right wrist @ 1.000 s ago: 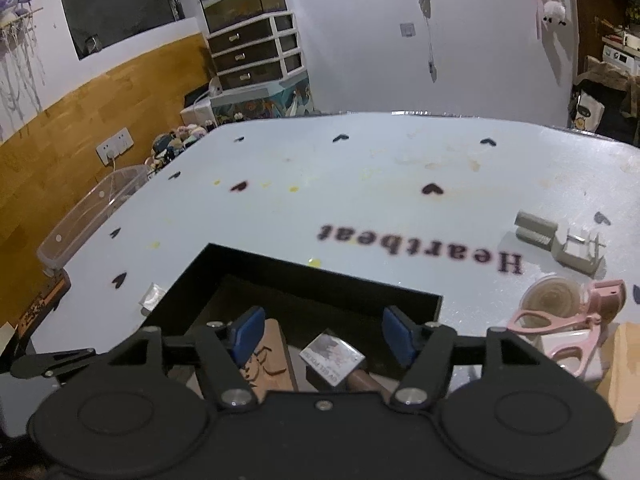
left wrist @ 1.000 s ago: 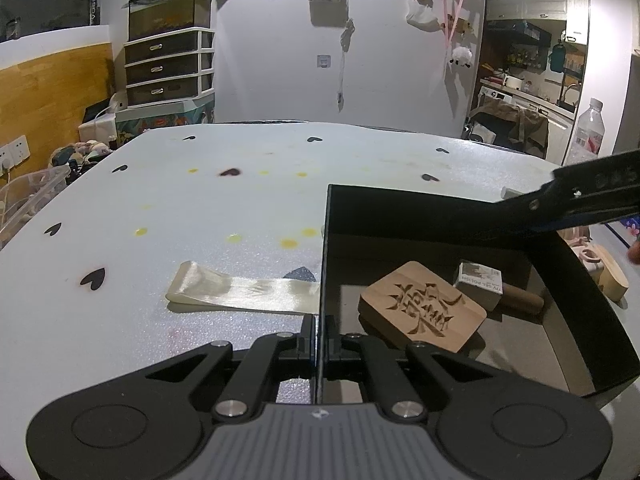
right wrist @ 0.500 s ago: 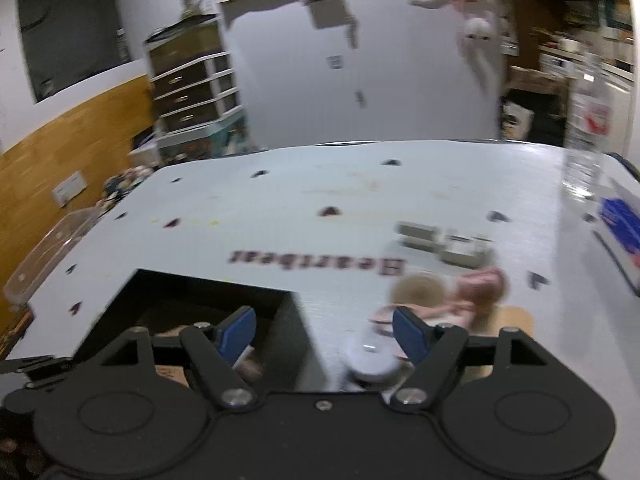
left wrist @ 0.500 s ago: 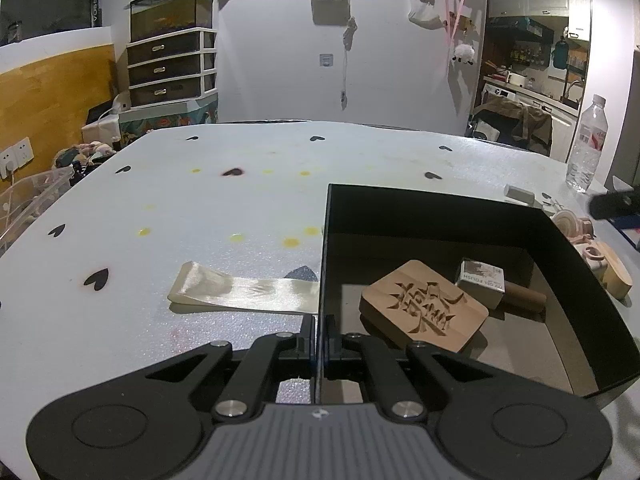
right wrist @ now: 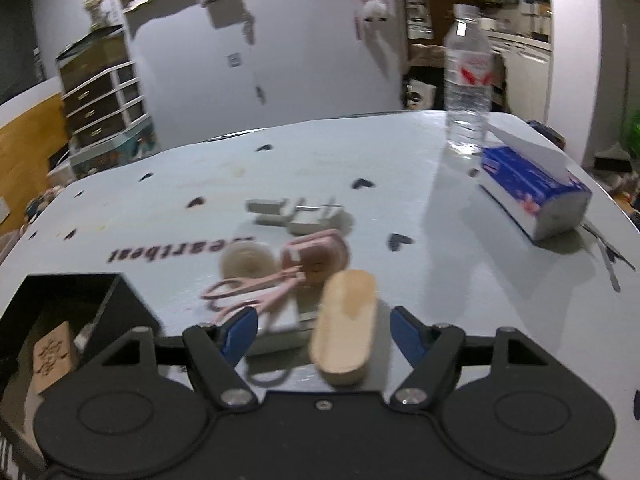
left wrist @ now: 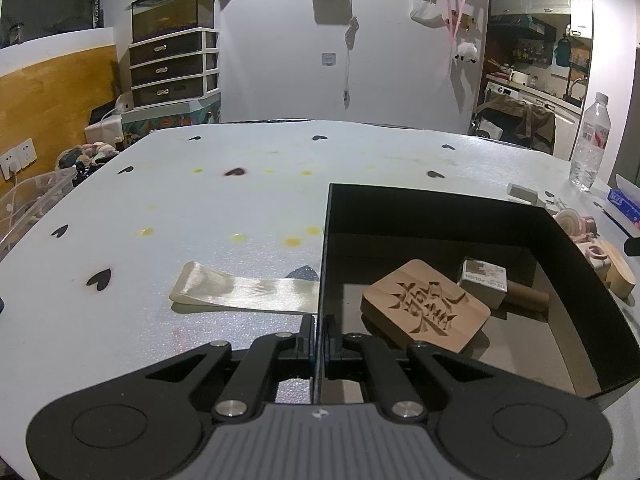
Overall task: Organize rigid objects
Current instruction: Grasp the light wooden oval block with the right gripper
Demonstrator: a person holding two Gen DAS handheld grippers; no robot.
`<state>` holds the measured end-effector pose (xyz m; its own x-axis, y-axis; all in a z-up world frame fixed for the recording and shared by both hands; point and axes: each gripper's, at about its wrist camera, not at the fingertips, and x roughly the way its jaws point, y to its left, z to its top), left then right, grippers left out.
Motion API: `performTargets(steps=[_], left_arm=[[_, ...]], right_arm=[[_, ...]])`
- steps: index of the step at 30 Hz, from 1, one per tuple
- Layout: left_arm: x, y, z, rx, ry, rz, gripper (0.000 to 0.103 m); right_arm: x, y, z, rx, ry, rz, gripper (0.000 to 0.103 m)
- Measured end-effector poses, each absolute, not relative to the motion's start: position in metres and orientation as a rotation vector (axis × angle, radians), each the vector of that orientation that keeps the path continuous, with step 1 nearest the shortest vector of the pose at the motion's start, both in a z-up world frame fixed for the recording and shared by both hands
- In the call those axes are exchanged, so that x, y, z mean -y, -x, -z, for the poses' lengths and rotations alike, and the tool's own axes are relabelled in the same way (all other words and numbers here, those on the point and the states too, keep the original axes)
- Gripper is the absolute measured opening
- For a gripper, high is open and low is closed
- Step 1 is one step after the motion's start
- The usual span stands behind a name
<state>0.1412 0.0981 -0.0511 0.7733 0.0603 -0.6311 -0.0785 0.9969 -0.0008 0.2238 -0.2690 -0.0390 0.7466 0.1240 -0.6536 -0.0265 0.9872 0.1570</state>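
Note:
A black box point(left wrist: 576, 248) sits on the white table. Inside lie a carved wooden block point(left wrist: 425, 306) and a small white-labelled box with a wooden handle point(left wrist: 485, 280). My left gripper point(left wrist: 319, 330) is shut on the box's left wall. My right gripper point(right wrist: 323, 330) is open and empty, with an oval wooden piece point(right wrist: 345, 326) lying on the table between its fingers. Beyond that lie pink scissors point(right wrist: 256, 290), a pink tape dispenser point(right wrist: 316, 258), a tape roll point(right wrist: 242, 262) and white clips point(right wrist: 300, 216). The box corner point(right wrist: 80, 296) shows at the left of the right wrist view.
A shiny ribbon strip point(left wrist: 240, 290) lies on the table left of the box. A water bottle point(right wrist: 468, 80) and a blue tissue pack point(right wrist: 532, 192) stand at the far right. The table point(left wrist: 200, 200) bears heart marks and yellow spots.
My right gripper has swung right, away from over the black box, and now hangs over the pile of loose objects. The left gripper and the box have not moved.

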Motion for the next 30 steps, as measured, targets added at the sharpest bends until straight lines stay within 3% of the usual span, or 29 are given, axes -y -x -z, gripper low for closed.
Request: performTargets(steps=[11,13,15,16,17,30], left_arm=[[-0.097,-0.142,0.050,-0.687,0.021,-0.083,0.005],[-0.096,-0.142,0.051,-0.687,0.019,-0.085,0.005],[-0.096,-0.143,0.051,-0.688,0.020,-0.087,0.005],[-0.096,-0.143,0.051,-0.688,0.021,-0.088,0.005],[-0.097,-0.143,0.051,-0.688,0.023,-0.090,0.005],[-0.096,-0.145,0.050,-0.692,0.019,-0.088,0.005]], right_arm=[[0.278,-0.240,0.062,-0.796,-0.102,-0.031,0.074],[0.275,-0.242,0.067,-0.817,-0.106,-0.061,0.068],[0.273,-0.246,0.071,-0.830,-0.116,-0.075,0.057],[0.272,-0.248,0.073,-0.835,-0.123,-0.074,0.045],[0.273,-0.249,0.074,-0.832,-0.135,-0.075,0.042],[0.295,-0.222,0.071,-0.854,-0.137,0.007,0.047]])
